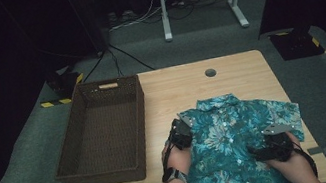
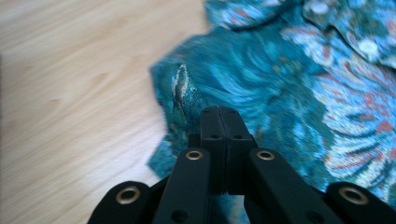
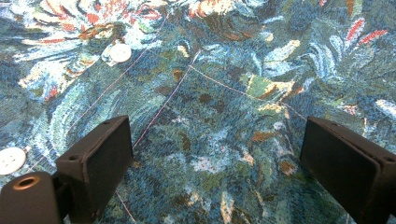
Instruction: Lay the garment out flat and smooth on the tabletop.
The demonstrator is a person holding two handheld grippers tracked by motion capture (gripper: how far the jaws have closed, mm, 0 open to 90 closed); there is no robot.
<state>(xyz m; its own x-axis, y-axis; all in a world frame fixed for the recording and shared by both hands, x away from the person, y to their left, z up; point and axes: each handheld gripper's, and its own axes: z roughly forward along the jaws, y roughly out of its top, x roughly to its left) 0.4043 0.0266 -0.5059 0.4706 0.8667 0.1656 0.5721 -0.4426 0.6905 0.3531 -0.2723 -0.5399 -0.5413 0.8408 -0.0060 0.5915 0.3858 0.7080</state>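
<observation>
Shirt (image 1: 241, 143) flat on table (image 1: 171, 90), beside basket (image 1: 102, 132). Left gripper (image 2: 219, 114) clenched on sleeve edge: fold inward evenly. Right gripper (image 3: 210, 158) released: press cloth steady.

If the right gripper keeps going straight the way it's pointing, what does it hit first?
Most likely the floral shirt: the right gripper points its open jaws straight at the fabric, close by, with nothing between them, though the depth is hard to judge.

A brown wicker basket (image 1: 102, 132) (open-topped) sits on the wooden table (image 1: 229, 77).
</observation>
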